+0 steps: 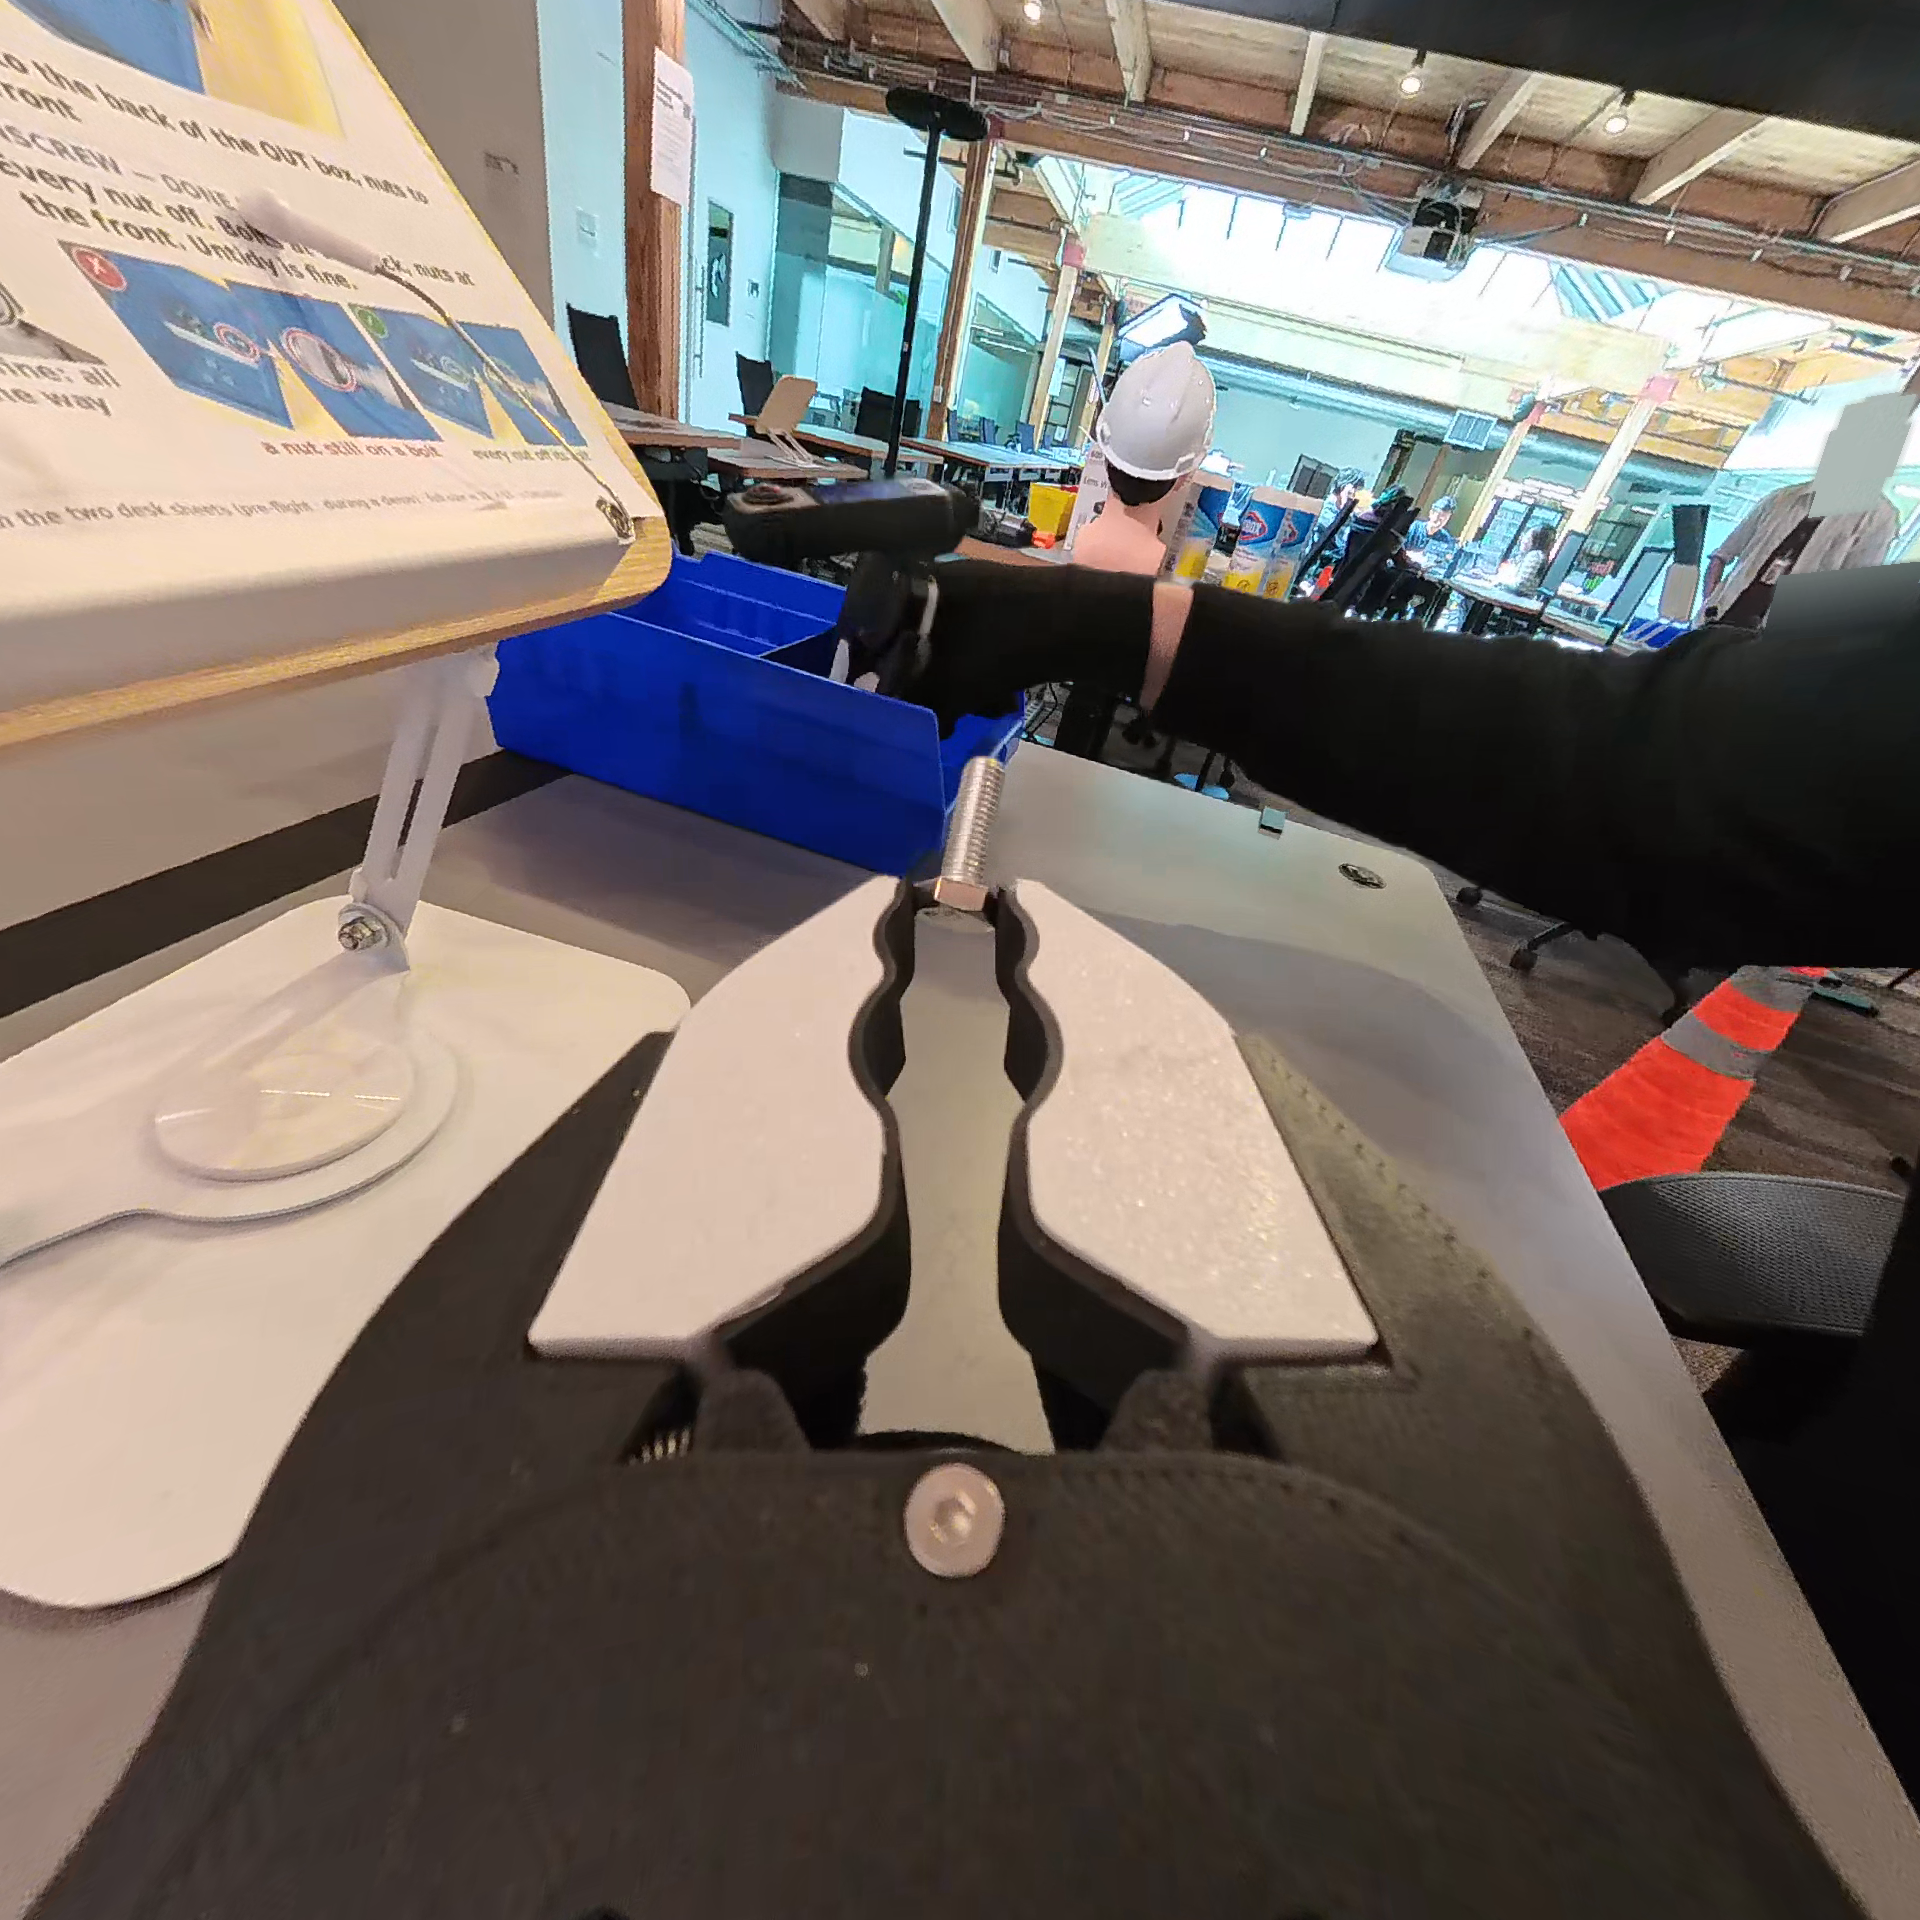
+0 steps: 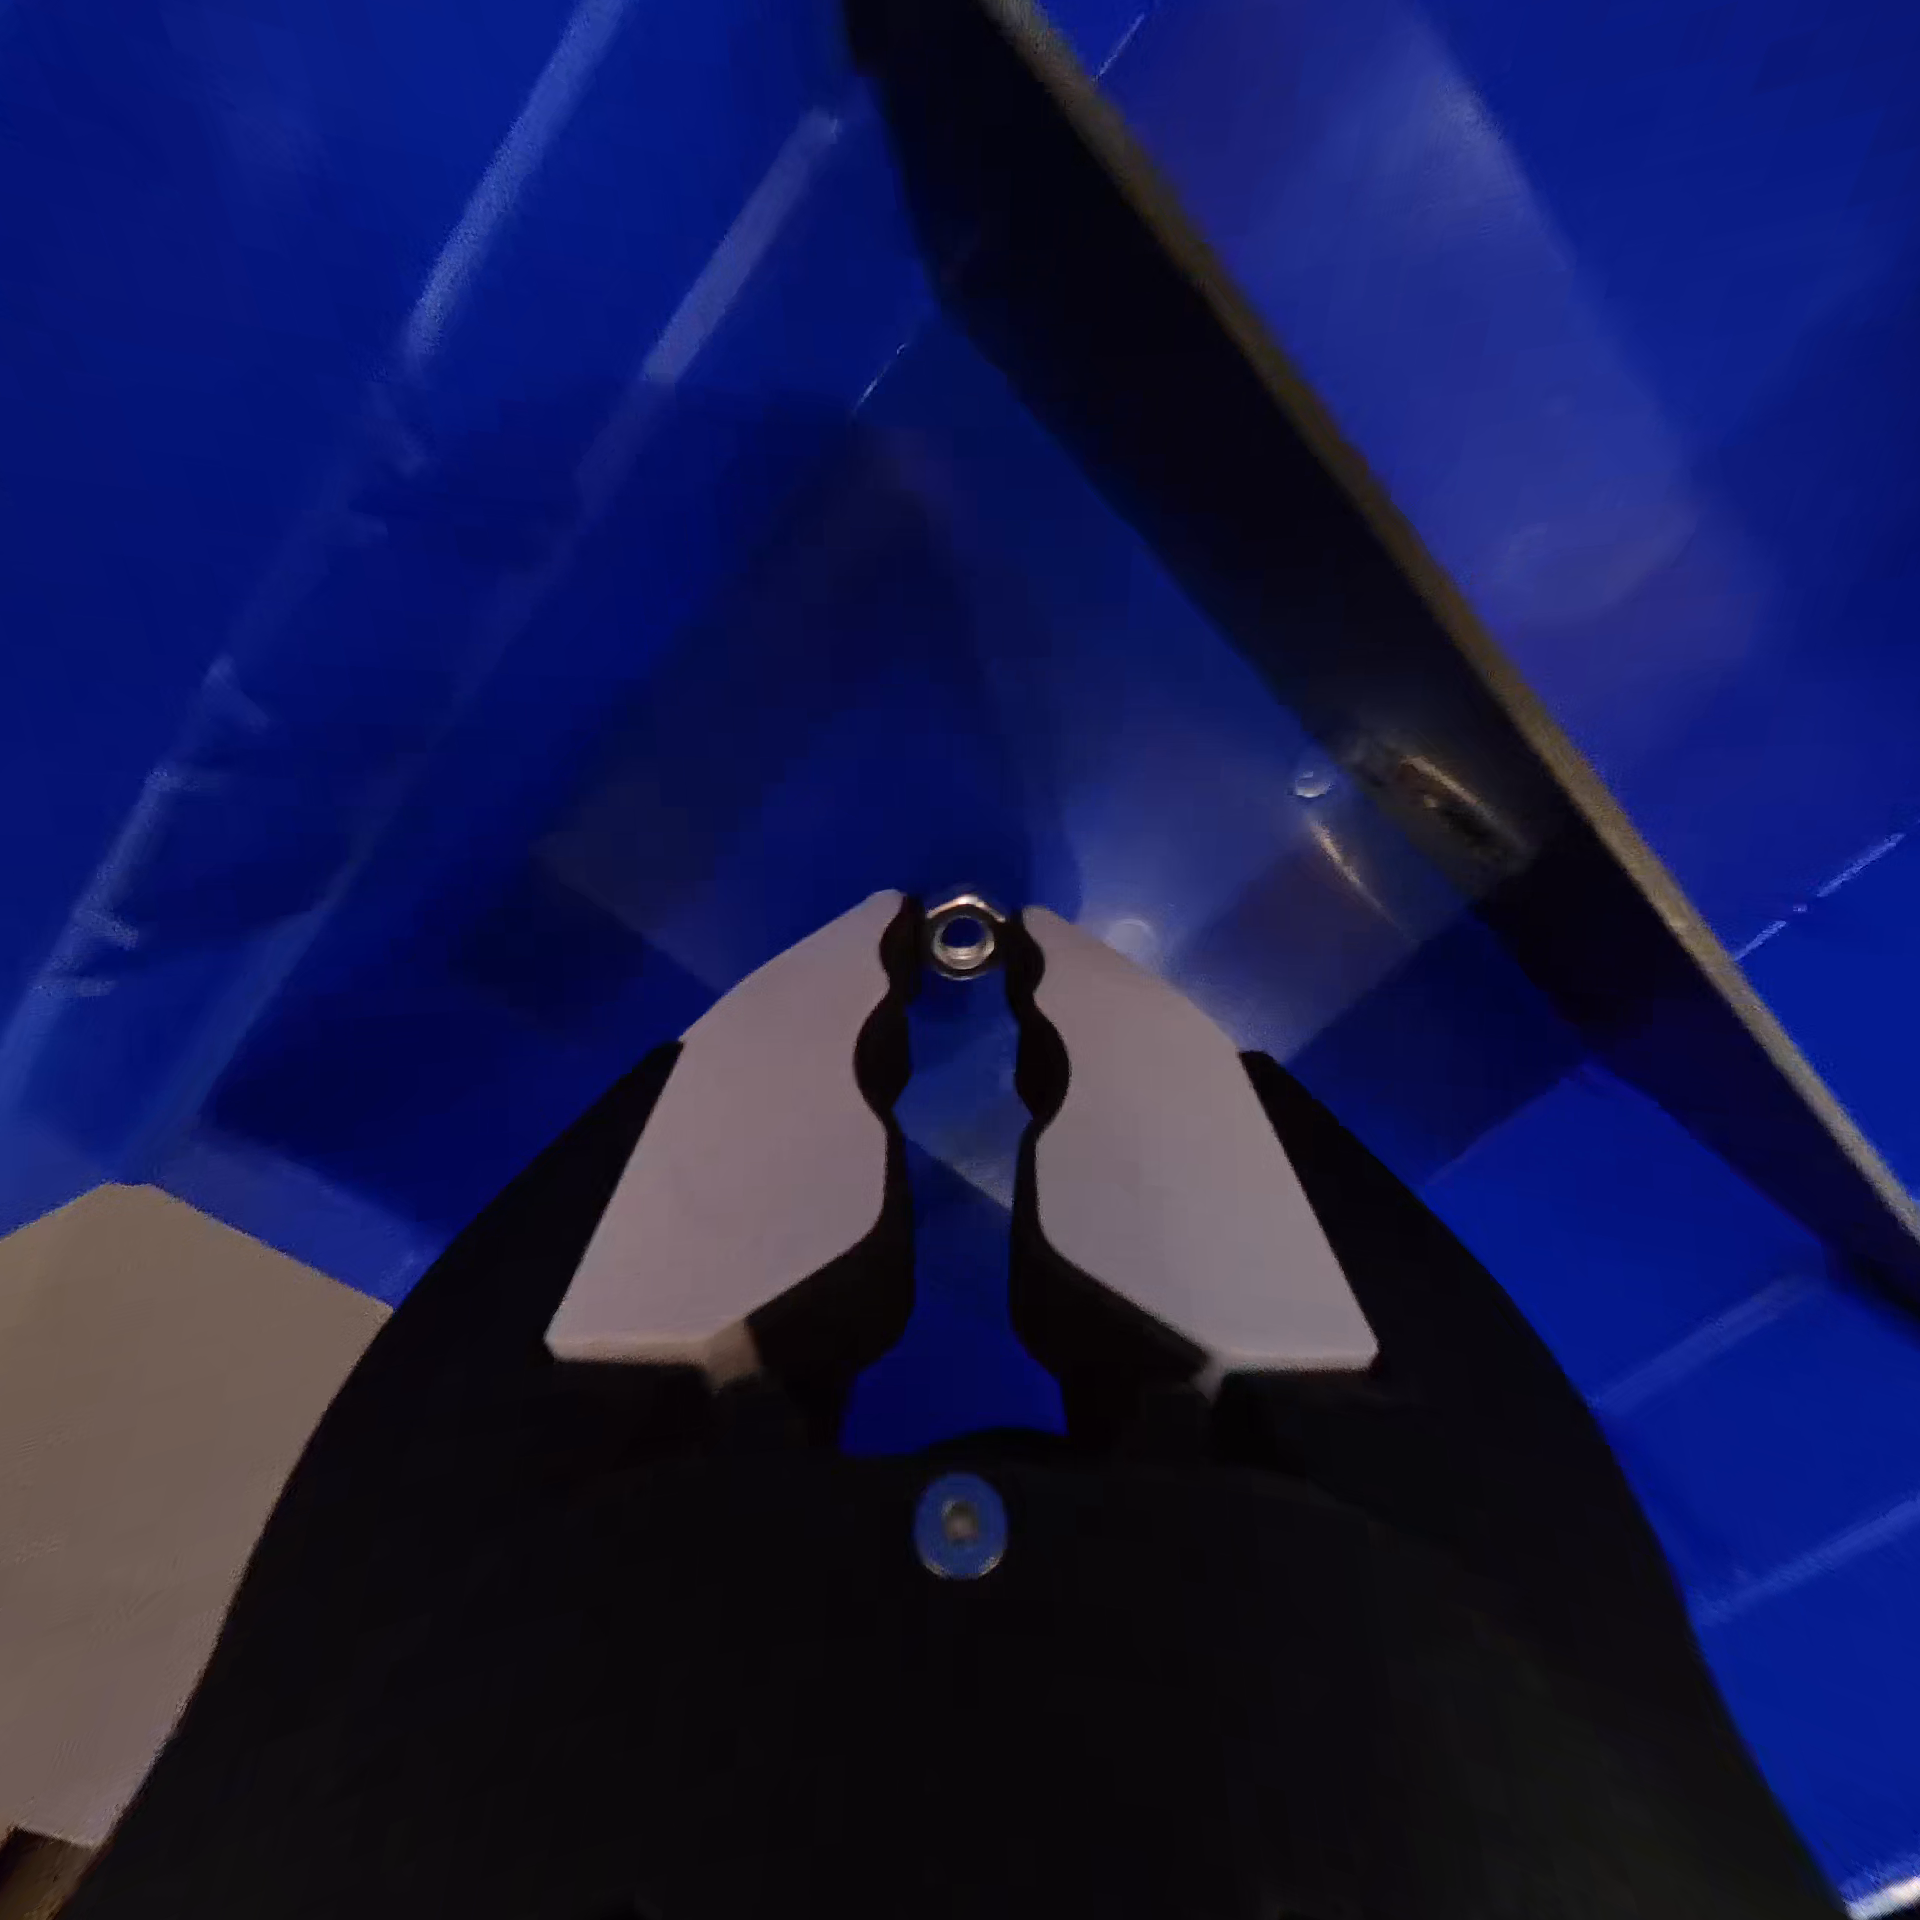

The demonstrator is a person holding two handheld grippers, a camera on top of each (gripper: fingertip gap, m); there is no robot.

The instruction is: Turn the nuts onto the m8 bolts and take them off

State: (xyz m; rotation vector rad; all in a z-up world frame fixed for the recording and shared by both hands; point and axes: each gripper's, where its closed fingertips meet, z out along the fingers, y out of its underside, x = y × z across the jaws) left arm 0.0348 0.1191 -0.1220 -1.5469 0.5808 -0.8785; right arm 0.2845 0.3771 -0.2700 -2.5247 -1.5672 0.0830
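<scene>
Grey table (image 1: 1195, 935), blue bin (image 1: 727, 727), seemingly open-plan workshop.

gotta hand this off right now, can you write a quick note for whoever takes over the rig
Left gripper: shut on the bolt by its hex head, thread pointing up over the grey table.
Right gripper: inside the blue bin, fingertips either side of a nut; firm grip not certain.
Done: bolt picked up, thread bare.
Left: lift the nut out, turn it onto the bolt, then take it off.
</scene>
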